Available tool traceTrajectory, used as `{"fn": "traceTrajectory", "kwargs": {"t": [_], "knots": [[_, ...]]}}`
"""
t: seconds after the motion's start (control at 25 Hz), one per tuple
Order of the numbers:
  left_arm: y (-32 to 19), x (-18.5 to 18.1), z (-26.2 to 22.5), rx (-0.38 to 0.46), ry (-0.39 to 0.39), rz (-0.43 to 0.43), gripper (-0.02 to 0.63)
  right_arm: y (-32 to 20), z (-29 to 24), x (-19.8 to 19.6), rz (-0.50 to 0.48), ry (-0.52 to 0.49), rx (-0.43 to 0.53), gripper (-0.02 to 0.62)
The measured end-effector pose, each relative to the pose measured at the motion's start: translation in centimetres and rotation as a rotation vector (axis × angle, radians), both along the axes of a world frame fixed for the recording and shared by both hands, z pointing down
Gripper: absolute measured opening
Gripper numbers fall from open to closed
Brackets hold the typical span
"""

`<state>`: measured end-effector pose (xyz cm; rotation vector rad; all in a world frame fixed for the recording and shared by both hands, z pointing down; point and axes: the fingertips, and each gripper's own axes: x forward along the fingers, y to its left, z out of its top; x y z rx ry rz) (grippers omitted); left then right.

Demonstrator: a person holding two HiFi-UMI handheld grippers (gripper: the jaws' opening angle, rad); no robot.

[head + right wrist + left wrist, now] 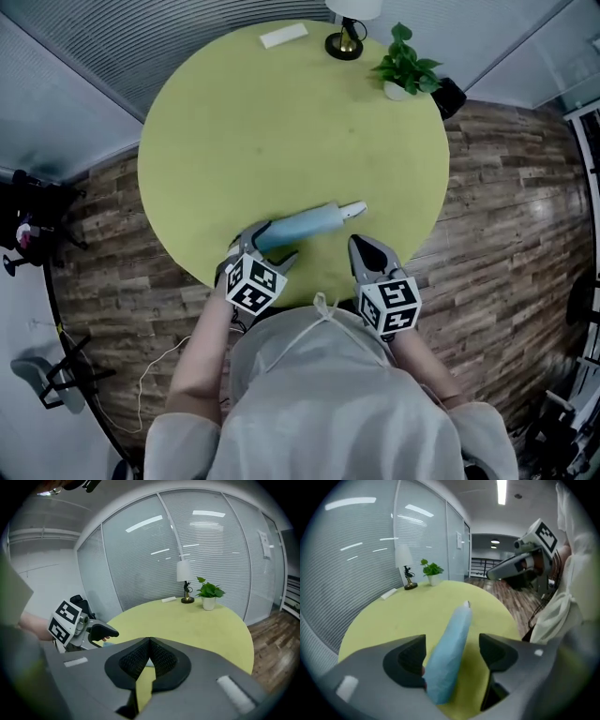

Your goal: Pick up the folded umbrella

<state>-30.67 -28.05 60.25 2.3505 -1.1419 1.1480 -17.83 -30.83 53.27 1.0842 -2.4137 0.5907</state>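
Observation:
A light blue folded umbrella lies on its side near the front edge of the round yellow-green table, its white tip pointing right. My left gripper straddles its thick near end. In the left gripper view the umbrella runs away between the wide-apart jaws of that gripper; it lies close against the left pad, and the right pad stands clear of it. My right gripper hovers just right of the umbrella's tip, shut with nothing in it.
At the table's far side stand a small lamp, a potted plant and a flat white object. Glass walls with blinds lie beyond the table, and wood flooring surrounds it. A black stand is at the left.

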Motion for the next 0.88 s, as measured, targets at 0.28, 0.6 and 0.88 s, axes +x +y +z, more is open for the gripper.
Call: {"fn": "traceTrajectory", "kwargs": {"t": [0.28, 0.6, 0.88], "knots": [[-0.8, 0.9, 5.7, -0.143, -0.192, 0.239, 0.393, 0.4, 1.9, -0.1, 0.051, 0.017, -0.049, -0.002], [-1.4, -0.1, 10.3, -0.239, -0.305, 0.318, 0.356, 0.9, 3.2, 1.3, 0.100, 0.029, -0.087, -0.002], [-1.7, -0.1, 11.1, -0.332, -0.248, 0.315, 0.359, 0.6, 3.3, 2.1, 0.120, 0.033, -0.086, -0.002]]}}
